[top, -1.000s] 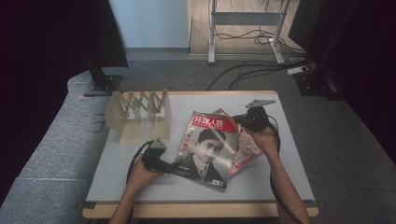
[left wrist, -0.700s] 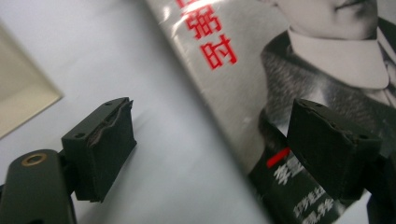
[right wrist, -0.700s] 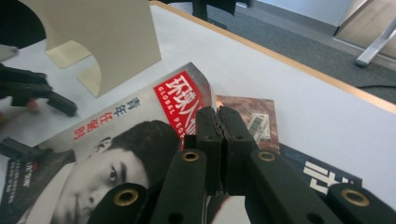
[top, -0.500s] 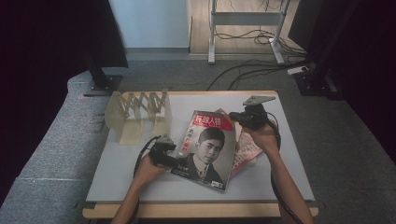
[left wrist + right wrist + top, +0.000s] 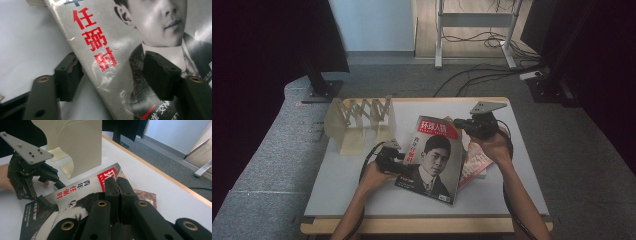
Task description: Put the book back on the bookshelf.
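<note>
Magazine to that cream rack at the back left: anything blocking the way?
Nothing visible. Bare table lies between the magazine and the cream rack. The right gripper pinches its top edge; the left gripper straddles its left edge, fingers just closing.

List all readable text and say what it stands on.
"环球人物": masthead of the top magazine.
"青年任弼时": headline down its cover.
"GLOB": under the masthead, rest hidden.
Print on the lower magazine: too blurred to read.
</note>
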Motion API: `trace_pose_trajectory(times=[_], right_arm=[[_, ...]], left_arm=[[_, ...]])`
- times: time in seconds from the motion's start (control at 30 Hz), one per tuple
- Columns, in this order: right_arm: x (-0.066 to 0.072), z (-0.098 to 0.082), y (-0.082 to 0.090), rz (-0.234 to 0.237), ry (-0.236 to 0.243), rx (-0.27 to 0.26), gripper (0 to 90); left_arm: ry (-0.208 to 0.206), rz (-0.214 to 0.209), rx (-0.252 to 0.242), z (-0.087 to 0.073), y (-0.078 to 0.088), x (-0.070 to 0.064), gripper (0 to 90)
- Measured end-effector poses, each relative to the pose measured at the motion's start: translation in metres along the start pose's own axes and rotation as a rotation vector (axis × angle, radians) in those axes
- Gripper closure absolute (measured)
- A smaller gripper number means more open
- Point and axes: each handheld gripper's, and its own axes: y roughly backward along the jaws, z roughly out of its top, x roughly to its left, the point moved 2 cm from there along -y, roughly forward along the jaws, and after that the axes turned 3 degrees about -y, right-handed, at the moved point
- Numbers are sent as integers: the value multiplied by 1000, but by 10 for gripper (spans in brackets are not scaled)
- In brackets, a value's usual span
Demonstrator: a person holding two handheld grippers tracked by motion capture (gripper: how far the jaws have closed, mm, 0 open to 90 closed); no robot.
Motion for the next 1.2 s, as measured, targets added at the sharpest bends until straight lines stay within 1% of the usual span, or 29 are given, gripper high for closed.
trace_pose_trajectory(times=[0.03,0.1,0.17,0.27,0.3,0.4,0.63,0.8,0.87,0.9,0.97,1.0,1.03,1.07,1.1,1.13,1.2], right_arm=[[0,0,0,-1,4,0,867],[0,0,0,-1,5,-1,867],[0,0,0,-1,2,-3,867],[-1,-1,-1,-3,3,0,866],[-1,-2,-1,-4,2,1,865],[-1,-2,-1,-7,0,2,865],[-5,-5,4,-18,-5,-2,865],[-9,-8,7,-25,-19,-8,866],[-10,-8,8,-32,-16,-10,866],[-10,-7,8,-36,-15,-13,866],[-12,-5,10,-41,-15,-21,866],[-13,-2,12,-42,-19,-30,866],[-13,1,14,-39,-23,-42,866],[-13,4,16,-40,-21,-47,867],[-13,4,16,-40,-21,-47,867],[-13,12,21,-43,-16,-75,868],[-11,17,24,-33,-13,-89,870]], left_arm=[[2,4,-4,0,2,1,389],[8,4,-23,-1,8,1,499],[0,9,-37,-1,13,1,603],[-12,14,-33,-1,16,-1,675],[-25,12,-32,0,18,-3,701],[-35,7,-41,-1,21,-6,735],[-15,-24,-52,-3,25,-6,784],[-21,-40,-62,-4,29,-7,803],[-20,-61,-90,-5,31,-6,809],[-17,-65,-105,-6,32,-5,818],[-9,-50,-148,-5,36,-2,837],[-4,-41,-177,-4,40,2,845],[-3,-30,-196,-3,42,4,855],[-2,-10,-231,-2,46,7,867],[-2,-10,-231,-2,46,7,875],[-10,-5,-267,-1,50,10,876],[-18,1,-271,-3,51,12,876]])
